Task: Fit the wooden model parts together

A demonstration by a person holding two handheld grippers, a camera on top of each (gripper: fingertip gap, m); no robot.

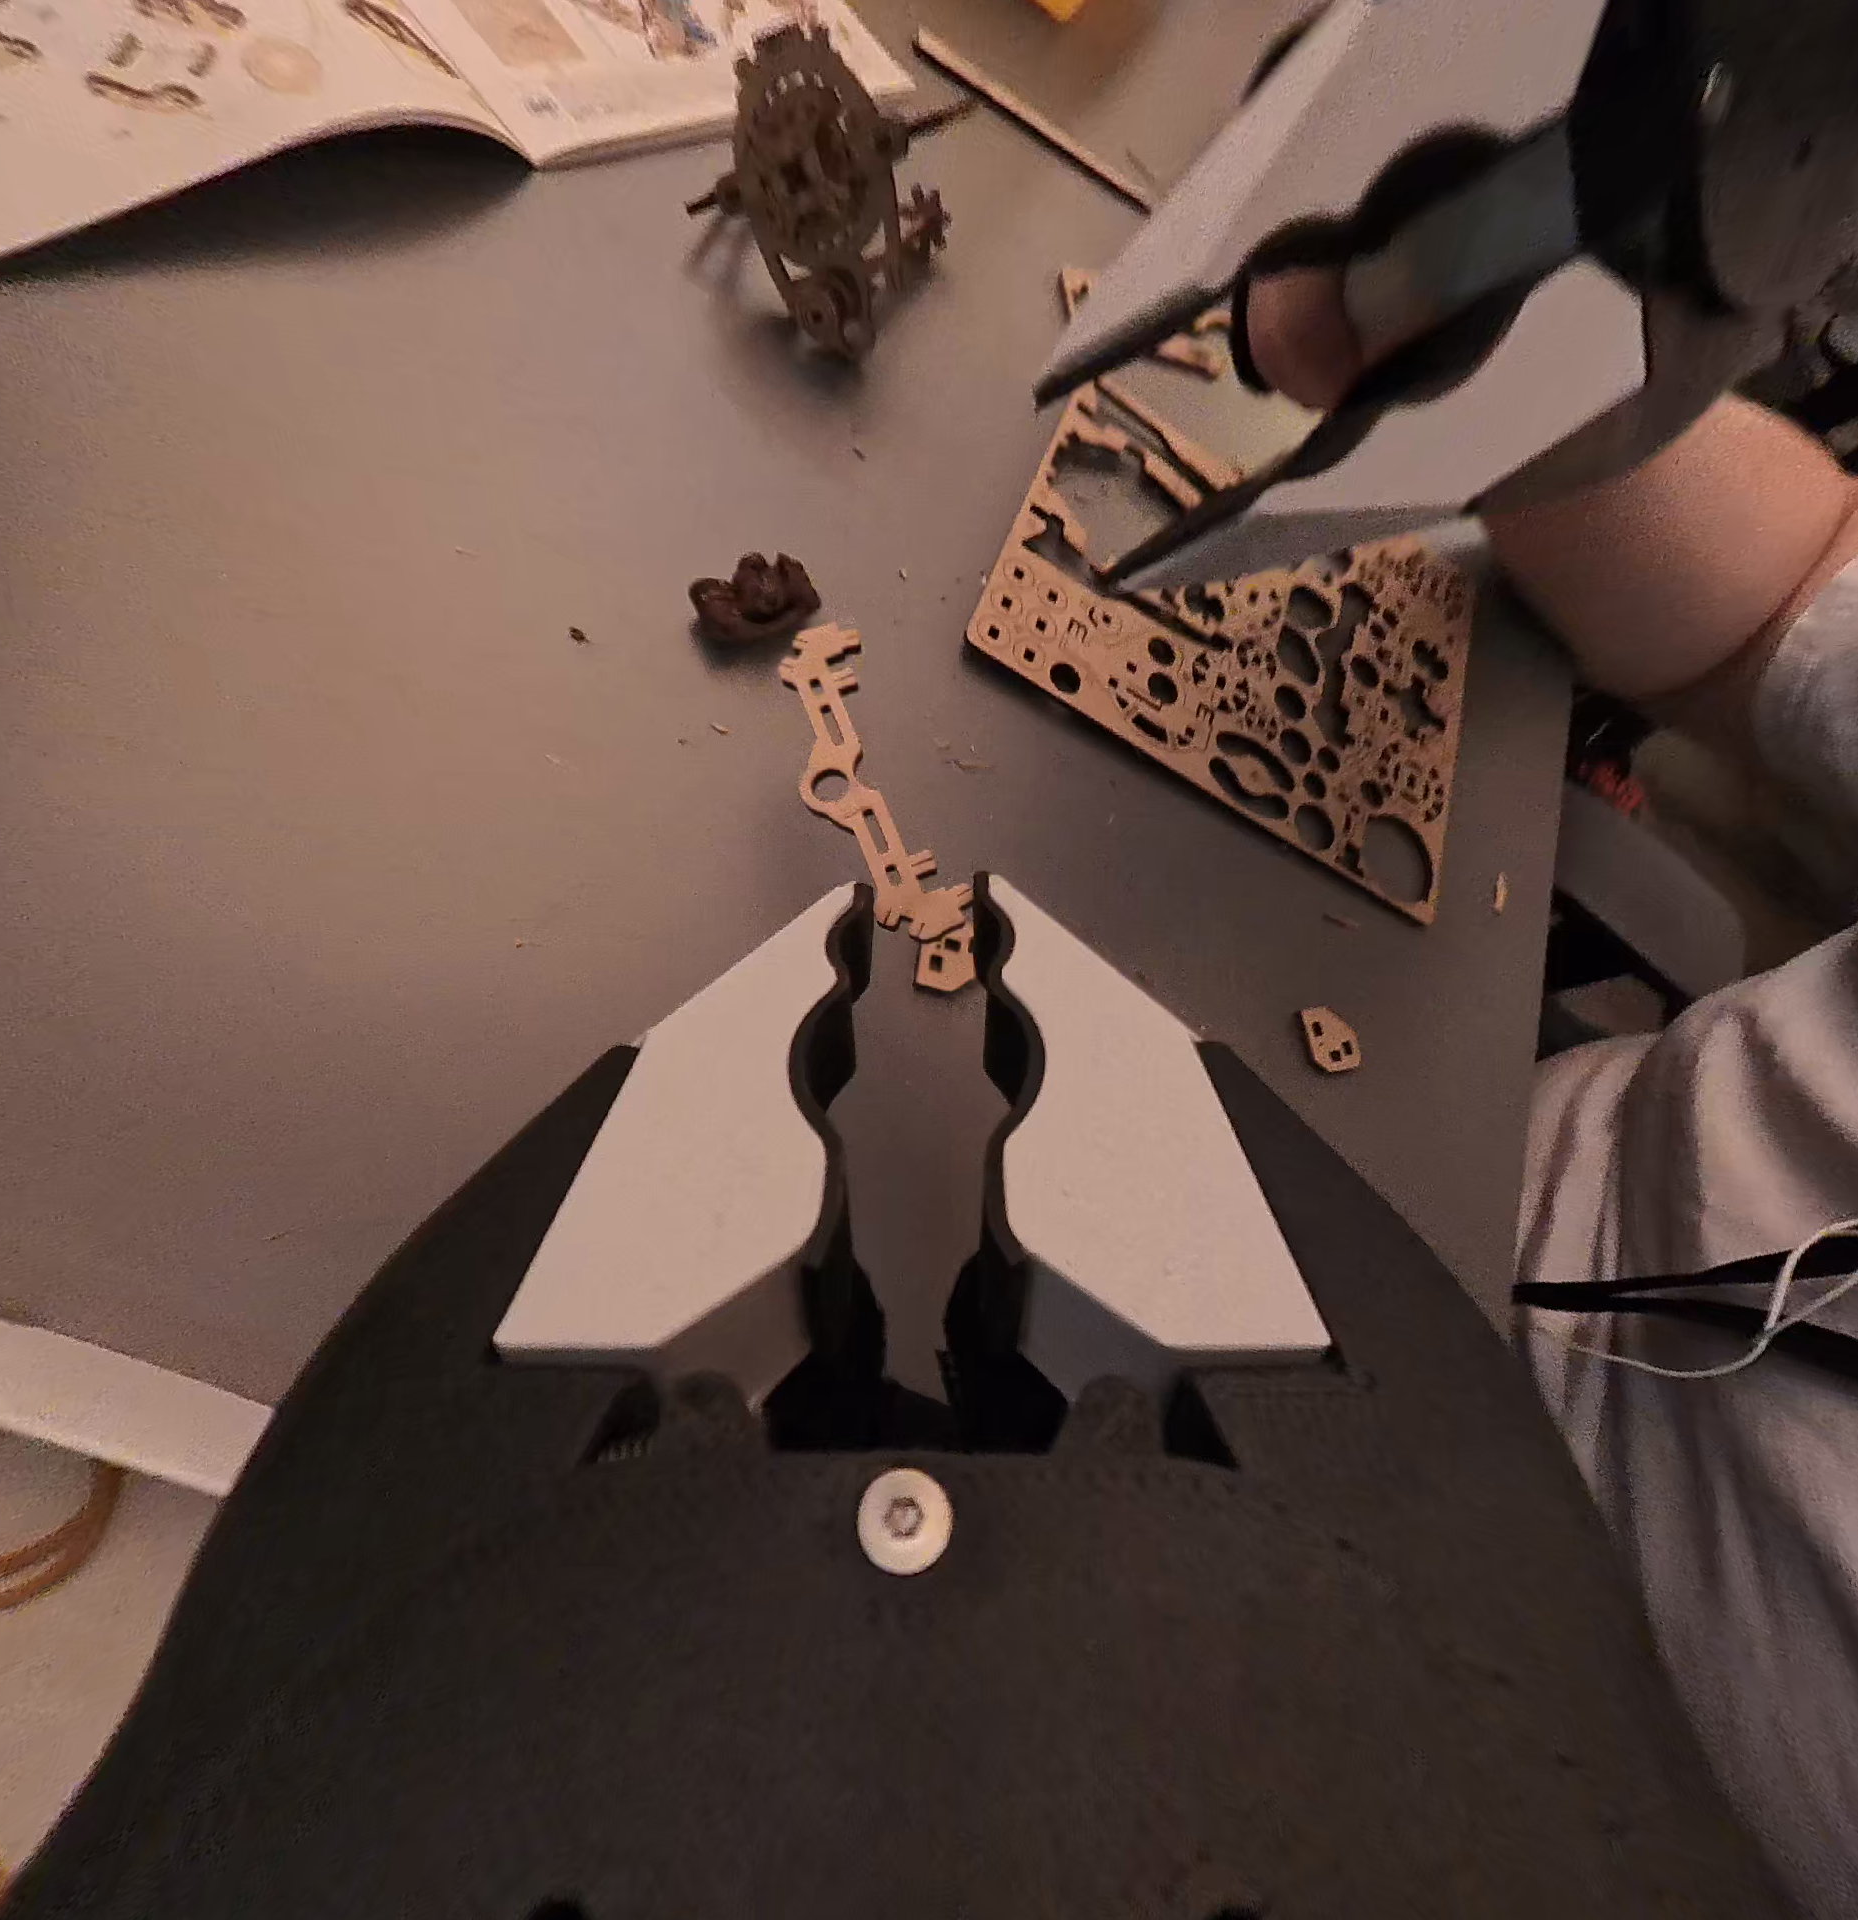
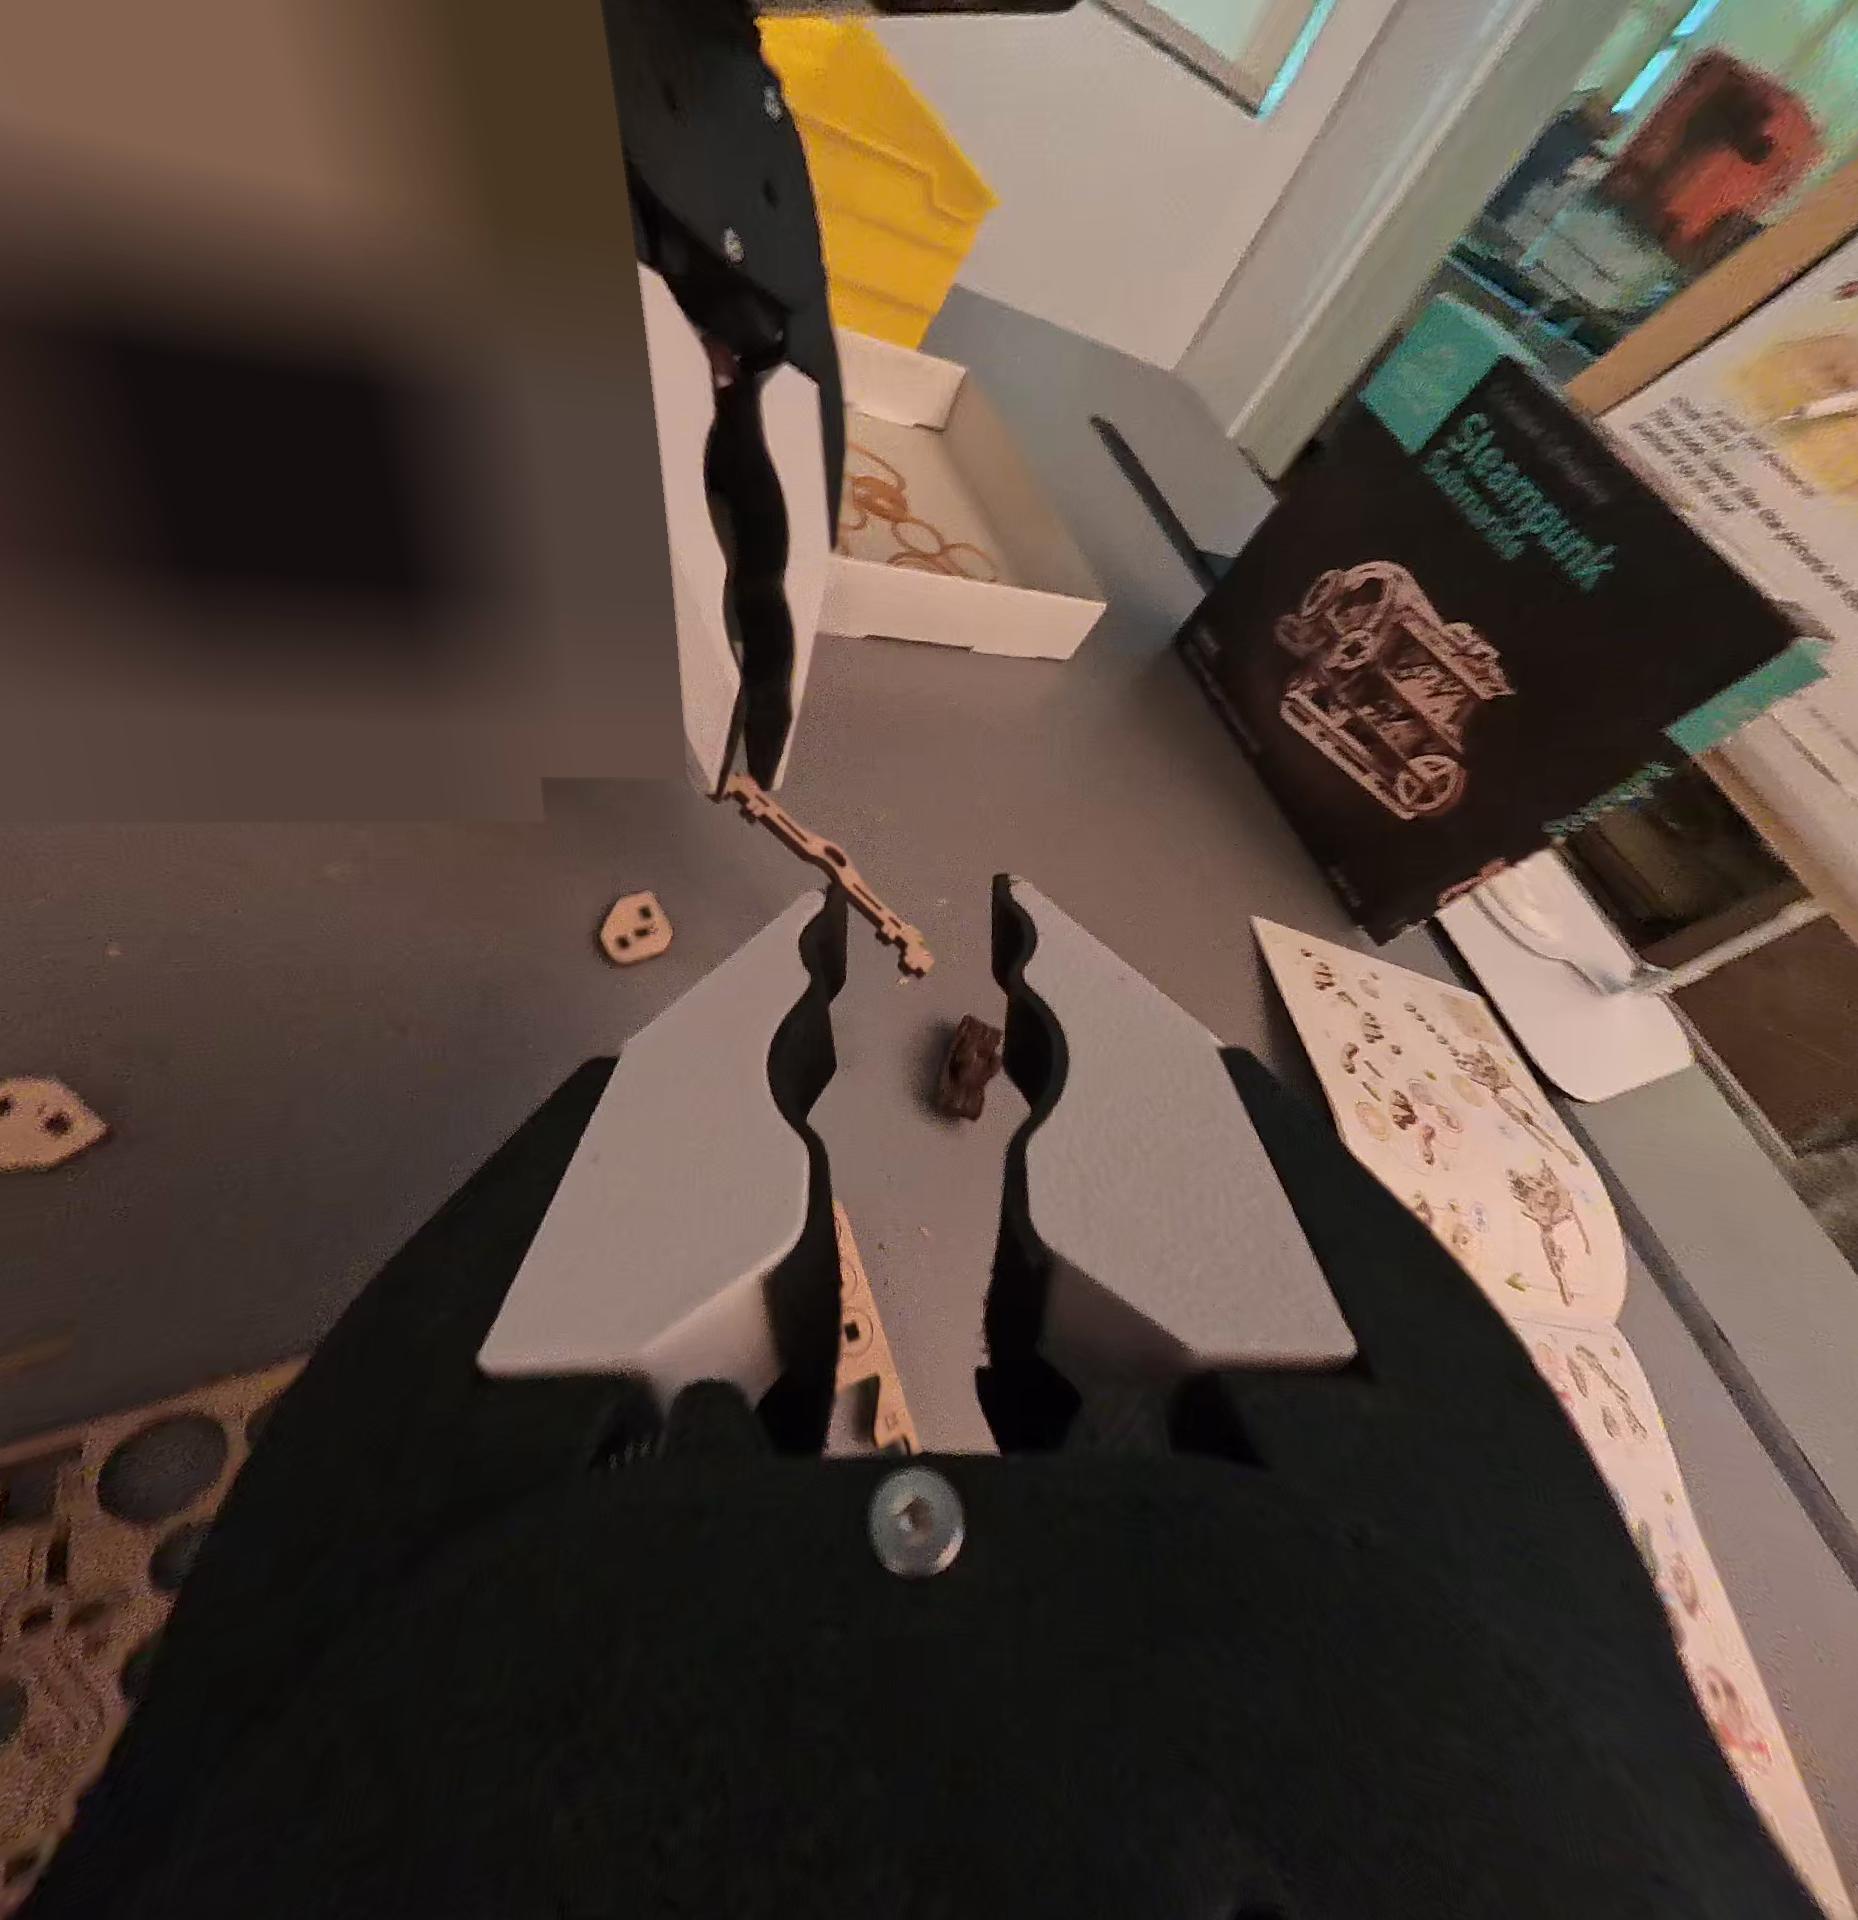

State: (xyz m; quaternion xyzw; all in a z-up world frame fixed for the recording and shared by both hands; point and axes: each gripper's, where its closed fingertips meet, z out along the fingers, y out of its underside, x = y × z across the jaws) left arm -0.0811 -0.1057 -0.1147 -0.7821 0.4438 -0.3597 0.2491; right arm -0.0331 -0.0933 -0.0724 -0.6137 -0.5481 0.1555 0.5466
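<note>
As strip needs one end fixed for fitting, L gripper [image 1: 920, 904] jaws nearly shut, tips pinching near end of slotted wooden strip [image 1: 837, 769]; rest of strip runs fwd over grey table [image 1: 333, 623]. Small tab piece [image 1: 944, 961] sits at same end, join unclear. R gripper [image 1: 1079, 486] hovers over punched ply sheet [image 1: 1268, 707], prob. for next part. Gear assembly [image 1: 816, 208] parked at back.

R view: R gripper [image 2: 920, 894] approx half open, empty. Strip [image 2: 831, 868] angles down from L gripper [image 2: 743, 779]. Dark wooden cluster [image 2: 966, 1065] on table past R tips.
</note>
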